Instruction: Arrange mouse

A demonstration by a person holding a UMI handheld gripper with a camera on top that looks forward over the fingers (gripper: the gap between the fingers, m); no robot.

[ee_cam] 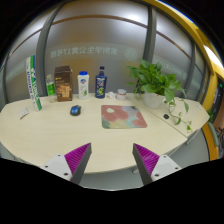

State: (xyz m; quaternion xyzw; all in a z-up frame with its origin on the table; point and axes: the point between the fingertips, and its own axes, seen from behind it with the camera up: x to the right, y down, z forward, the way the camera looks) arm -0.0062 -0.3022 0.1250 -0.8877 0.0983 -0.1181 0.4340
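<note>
Tongs [112, 160]: nearest item, held above the front edge of the bench, the two fingers spread wide apart with nothing between them; magenta pads [76, 157] show on the inner faces. Bench [50, 135]: pale wood-tone top with a curved front edge, bare just ahead of the fingers. Mouse pad [123, 117]: beyond the fingers, roughly midway across the bench, rectangular, with a floral print in red, pink and green; nothing lies on it. Mouse [74, 110]: small, dark blue, resting on the bench to the left of the mouse pad and apart from it, well beyond the tongs. White cup [122, 94]: past the mouse pad, near the back of the bench. Potted plant [157, 82]: green, leafy, in a white pot at the right rear, with stems trailing toward the right edge. Back row at the left rear: tall green-and-white box [35, 82], small green-and-white bottle [50, 87], brown carton [63, 82], white container [84, 83], dark blue bottle with a white cap [100, 82]. Behind the bench: grey wall panels [90, 35].
</note>
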